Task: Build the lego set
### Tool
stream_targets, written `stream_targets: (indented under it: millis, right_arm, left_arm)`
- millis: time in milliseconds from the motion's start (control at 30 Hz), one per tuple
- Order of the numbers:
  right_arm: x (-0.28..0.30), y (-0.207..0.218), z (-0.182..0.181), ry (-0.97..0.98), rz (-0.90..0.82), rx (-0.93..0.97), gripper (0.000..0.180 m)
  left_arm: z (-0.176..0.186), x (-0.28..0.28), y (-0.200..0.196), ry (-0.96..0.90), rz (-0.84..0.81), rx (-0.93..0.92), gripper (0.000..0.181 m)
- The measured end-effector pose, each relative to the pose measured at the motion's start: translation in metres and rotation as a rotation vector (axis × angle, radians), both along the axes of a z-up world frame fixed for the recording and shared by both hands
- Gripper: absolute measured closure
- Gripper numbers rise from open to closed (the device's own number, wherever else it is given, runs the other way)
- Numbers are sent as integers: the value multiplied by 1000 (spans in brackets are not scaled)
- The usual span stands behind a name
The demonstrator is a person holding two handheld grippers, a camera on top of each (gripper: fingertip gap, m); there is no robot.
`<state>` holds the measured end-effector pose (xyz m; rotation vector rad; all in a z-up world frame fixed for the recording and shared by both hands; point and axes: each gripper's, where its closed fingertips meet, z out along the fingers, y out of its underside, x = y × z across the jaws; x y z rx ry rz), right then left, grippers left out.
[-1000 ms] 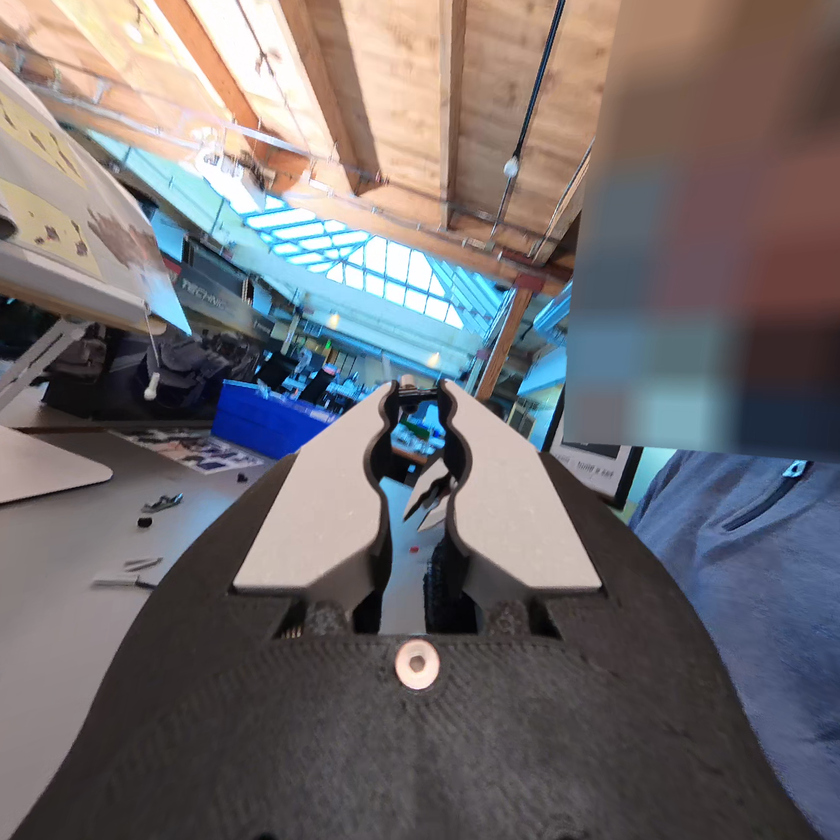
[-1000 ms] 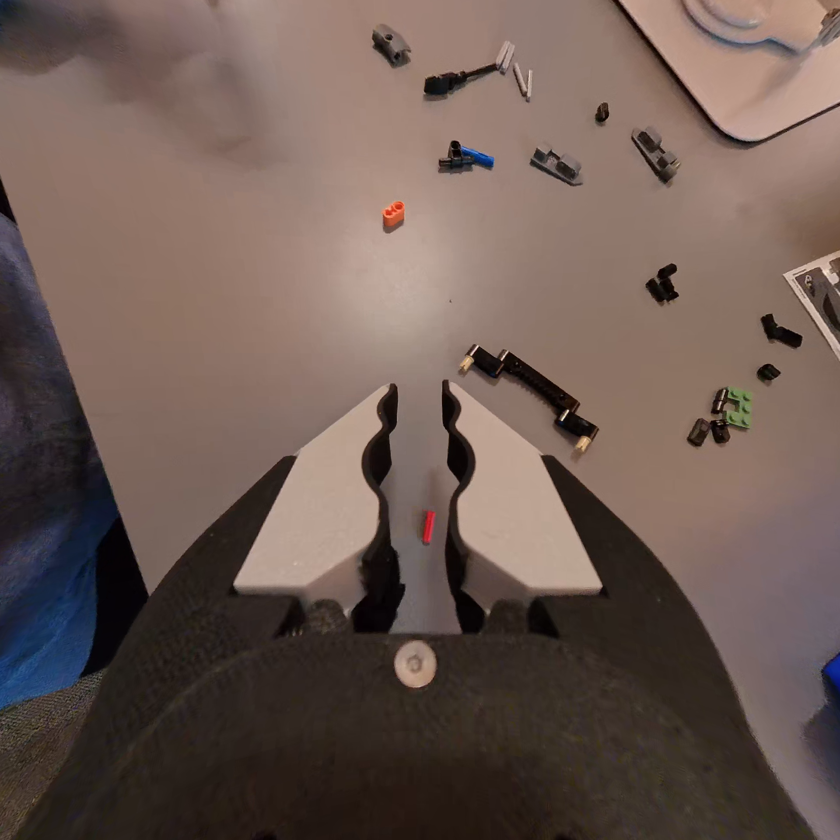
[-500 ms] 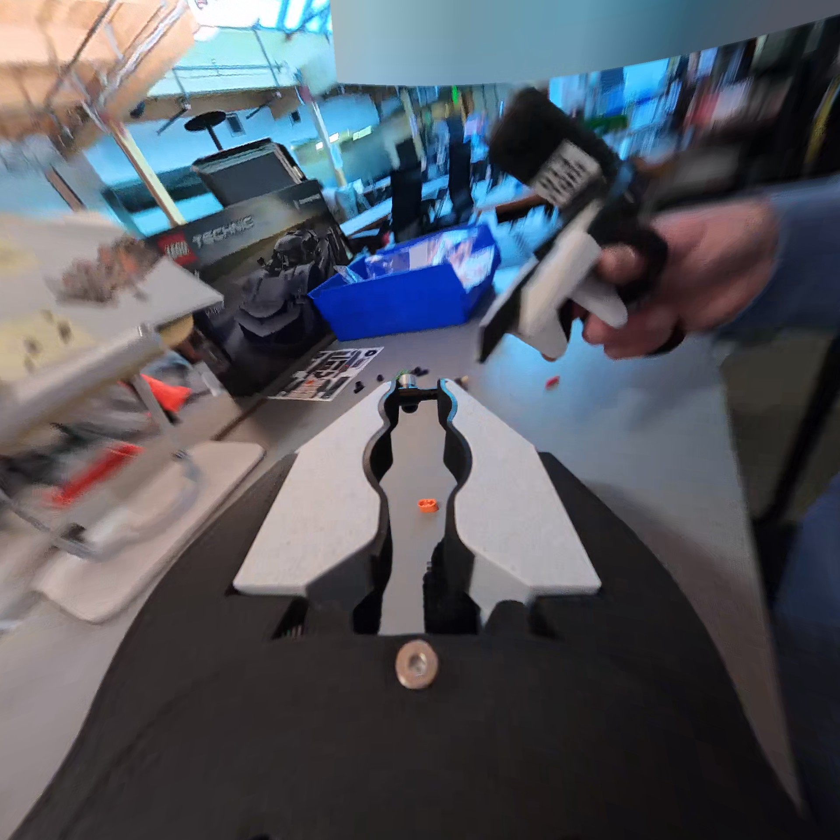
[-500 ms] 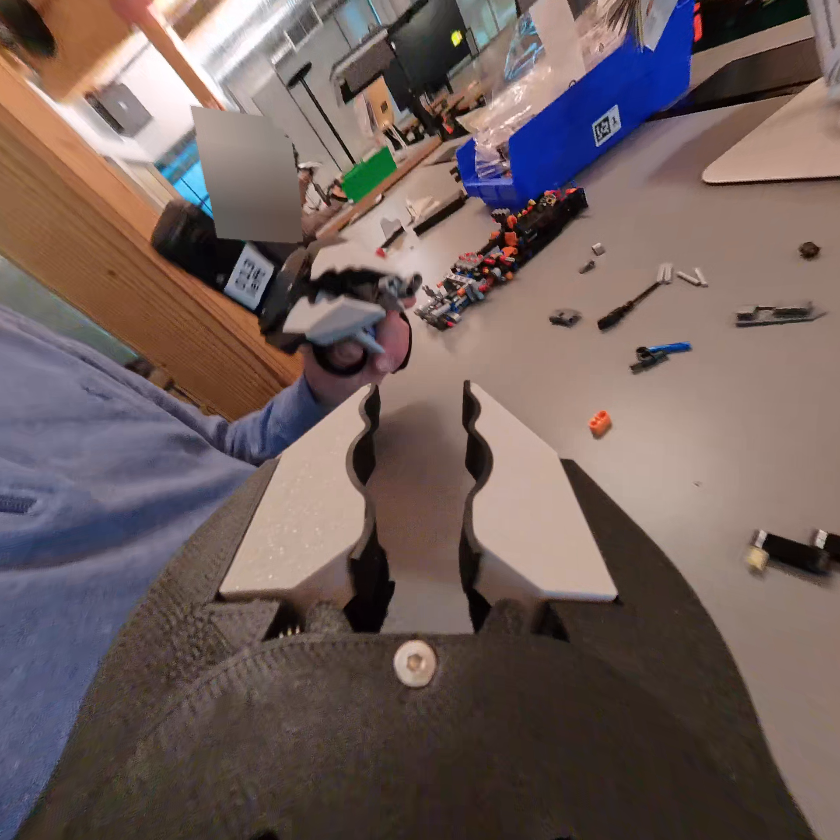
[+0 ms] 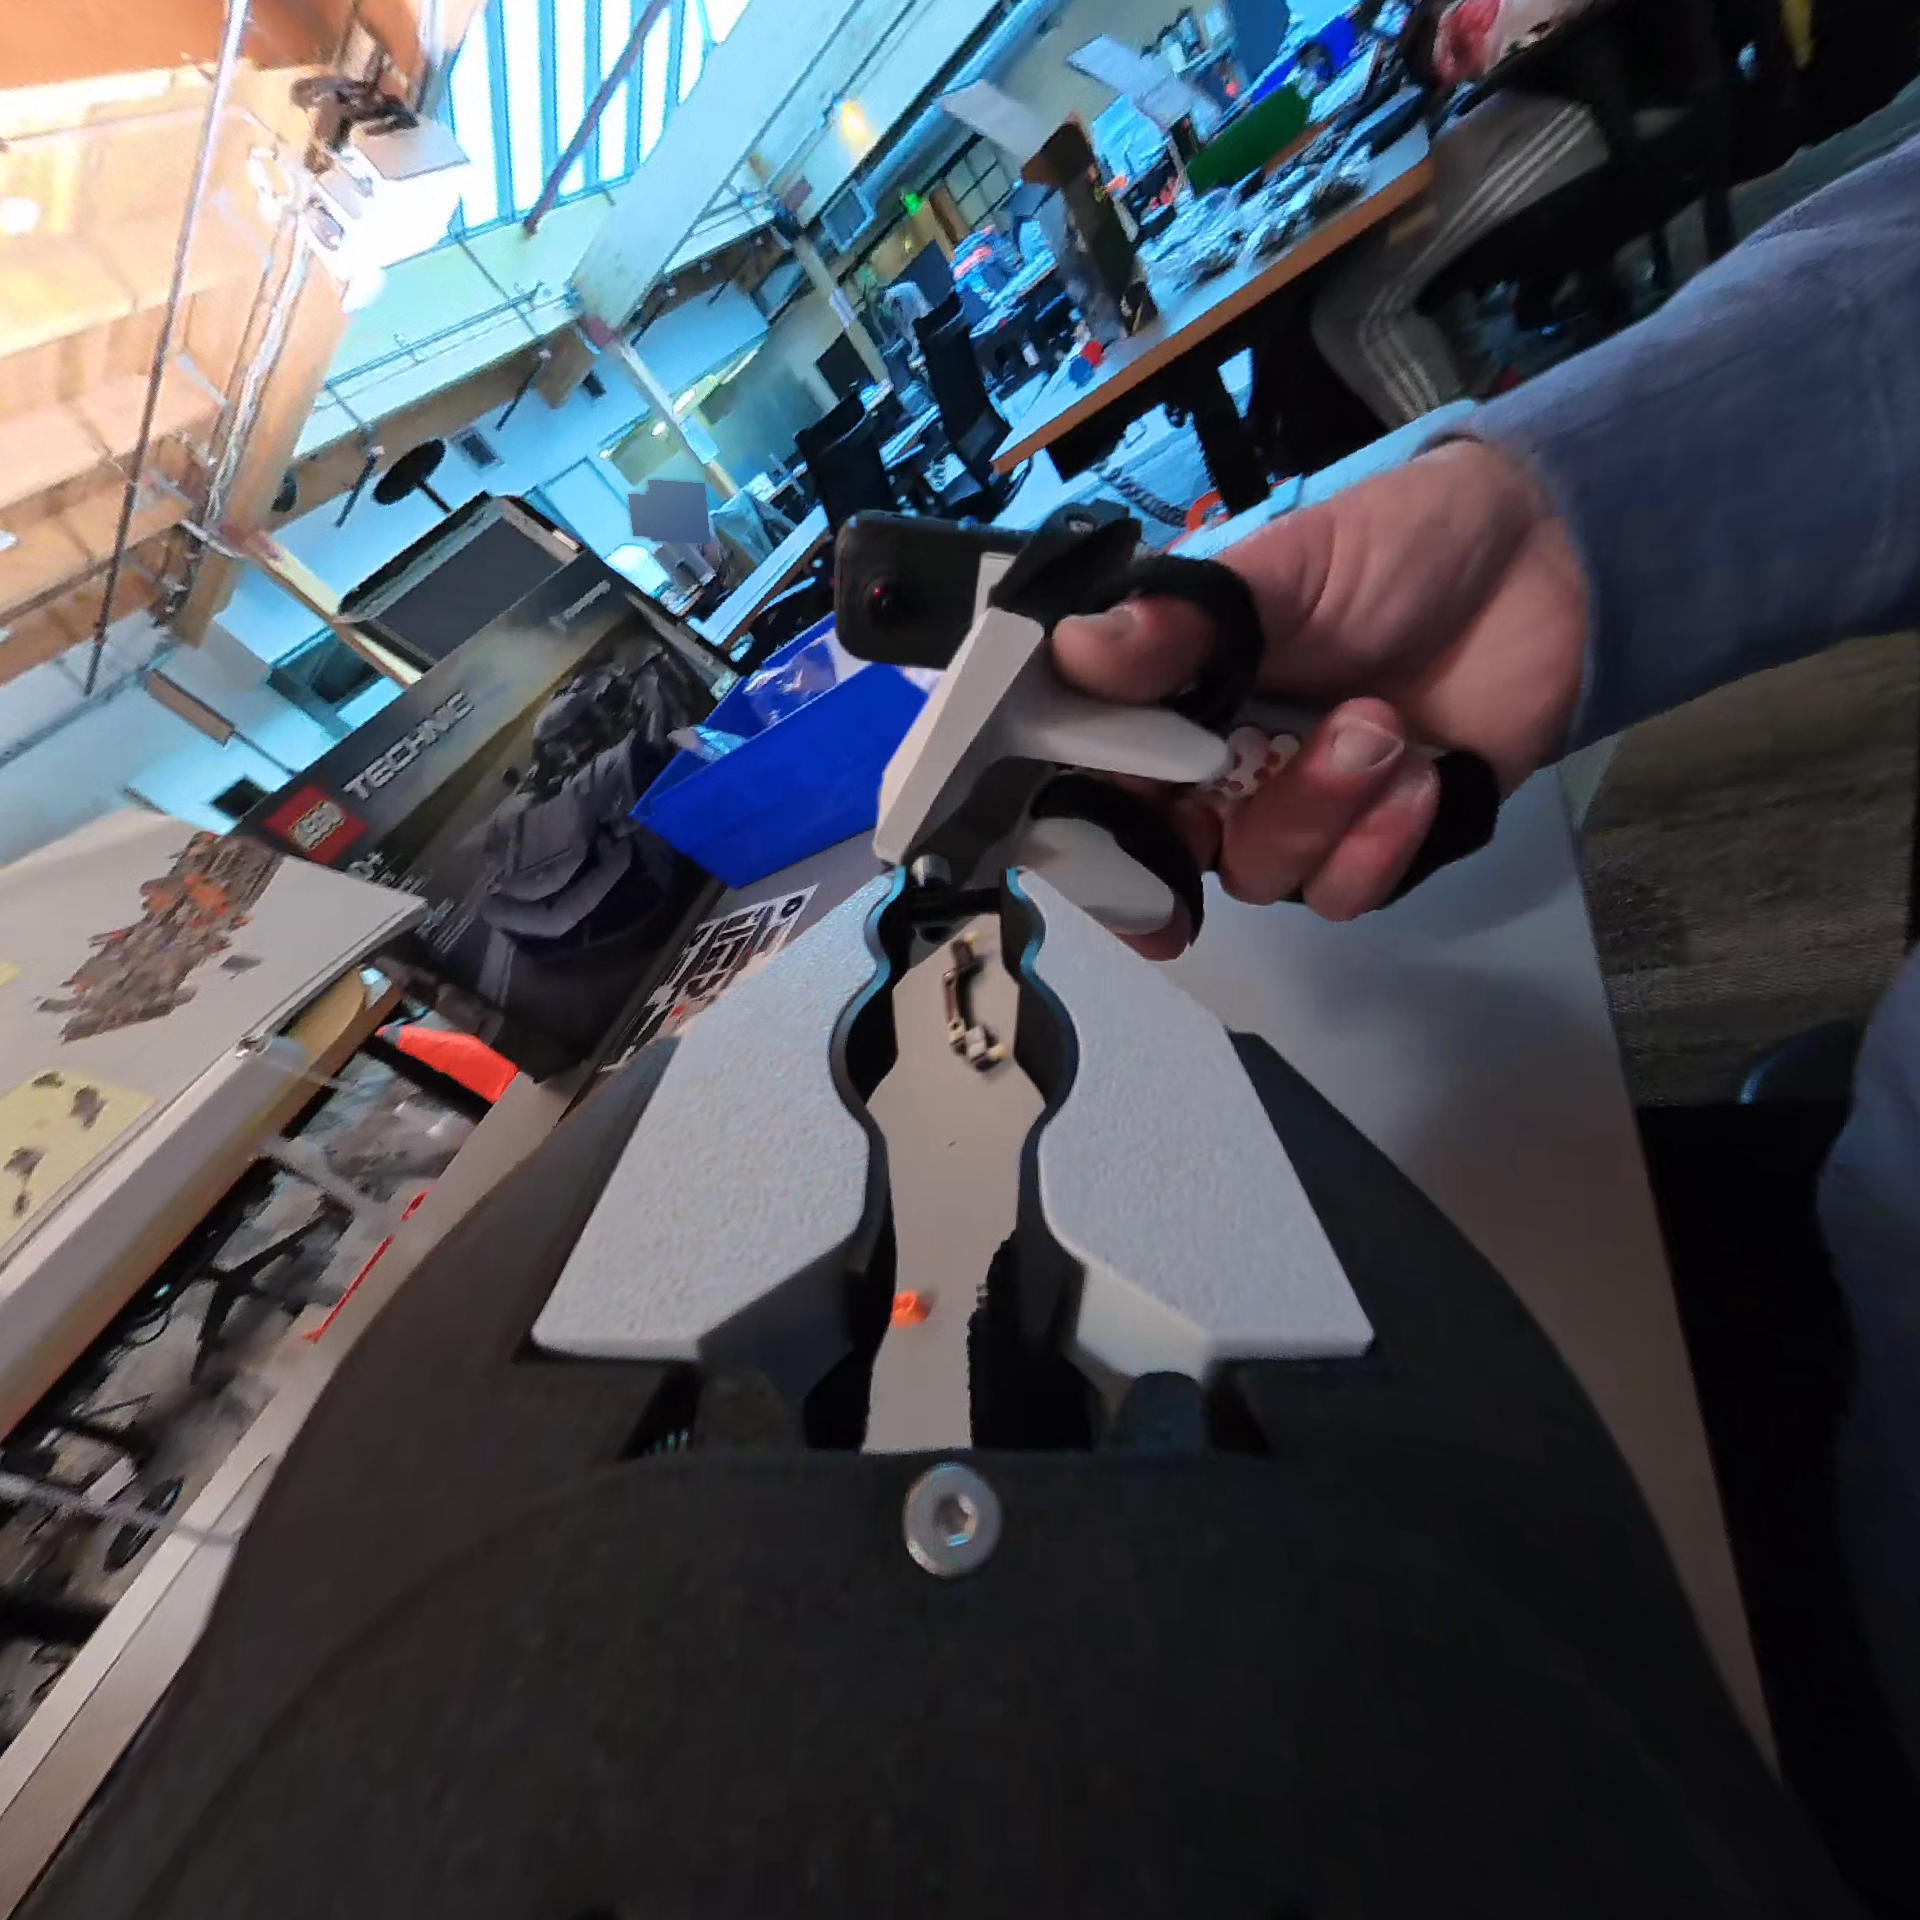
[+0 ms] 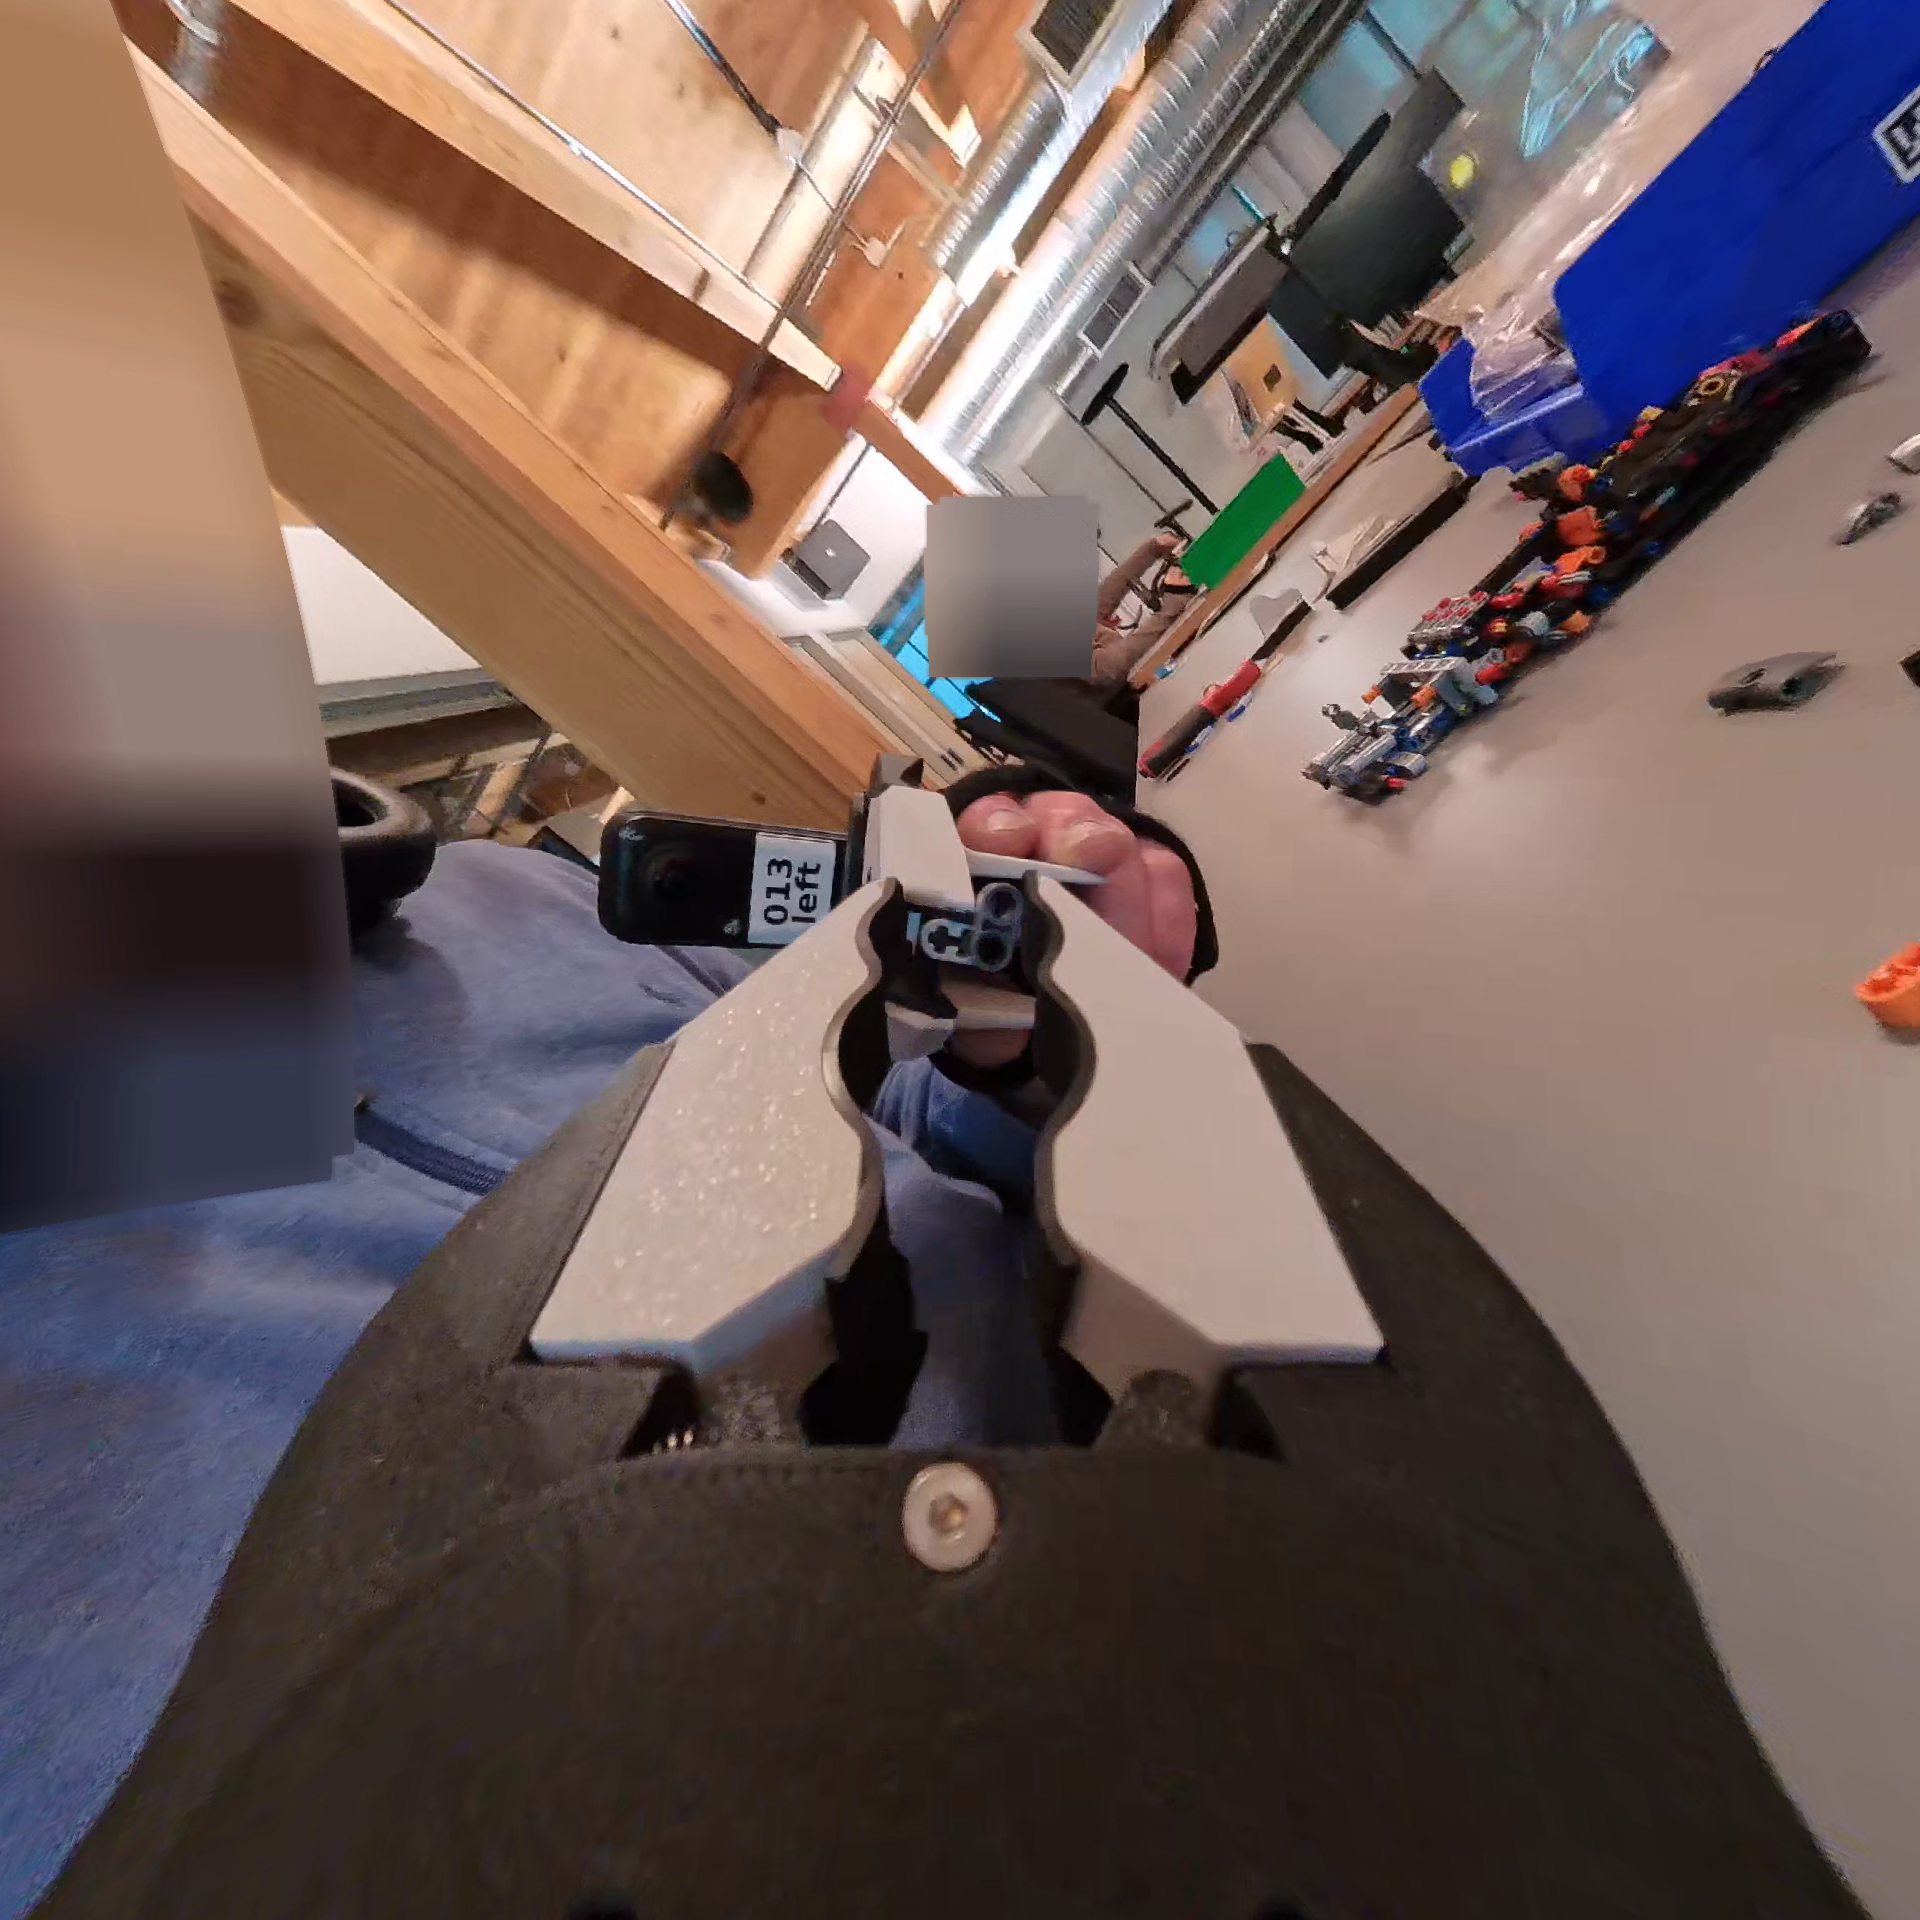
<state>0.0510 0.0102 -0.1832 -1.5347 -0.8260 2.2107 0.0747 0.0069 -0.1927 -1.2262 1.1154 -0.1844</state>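
Note:
My left gripper [image 5: 953,888] is shut on a small grey lego piece with round holes [image 5: 935,900], held up above the grey table [image 5: 1434,1091]. My right gripper [image 6: 958,904] points straight at it, and its tips stand on either side of the same piece [image 6: 971,935], touching it. In the left wrist view, a hand holds the right gripper [image 5: 920,864] tip to tip with mine. In the right wrist view, the left gripper's fingers [image 6: 923,844] clamp the piece from above and below.
An orange piece [image 5: 907,1307] and a black beam with tan pins [image 5: 966,1013] lie on the table below. A part-built model [image 6: 1558,613], a grey piece [image 6: 1766,681] and a blue bin [image 6: 1714,239] are farther off. The set's box [image 5: 468,810] stands behind. Less than 4 cm separates the two grippers' tips. Both grippers' tips are roughly 35 cm from the part-built model [image 6: 1558,613].
The right gripper rose from the table and swung toward the left one. Its jaws narrowed around the piece the left gripper holds. The left gripper tilted down toward the table.

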Motion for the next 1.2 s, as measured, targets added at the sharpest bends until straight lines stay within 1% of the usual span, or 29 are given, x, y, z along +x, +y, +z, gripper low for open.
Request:
stream_targets:
  millis: [200, 333, 600, 733, 867, 933, 1000, 1067, 1133, 1200]
  right_arm:
    - [21, 5, -11, -25, -85, 37, 171]
    - [30, 8, -20, -73, -114, 49, 171]
    - [30, 25, -35, -104, -155, -10, 170]
    - [31, 41, -43, -124, -206, -47, 180]
    - [30, 47, -55, -211, -219, 5, 180]
    - [35, 54, -50, -210, -250, 34, 180]
    - [49, 63, -45, -215, -300, 57, 180]
    - [68, 72, -42, -250, -371, 120, 180]
    - [87, 73, -40, -283, -407, 173, 180]
    - [102, 69, -53, -393, -417, 243, 173]
  left_arm:
    - [-16, 19, 2, 21, -36, -37, 164]
    - [-24, 27, 6, 20, -55, -82, 165]
    - [-39, 26, 22, 63, 22, -127, 164]
    - [-48, 16, 37, 77, 104, -174, 161]
    - [-64, 10, 47, 106, 150, -251, 160]
    - [-74, 5, 50, 133, 172, -285, 160]
    - [-78, -1, 51, 119, 183, -321, 162]
    - [-76, -8, 51, 97, 188, -334, 162]
    - [-78, -17, 53, 81, 198, -359, 162]
    - [-80, -24, 54, 81, 203, -381, 162]
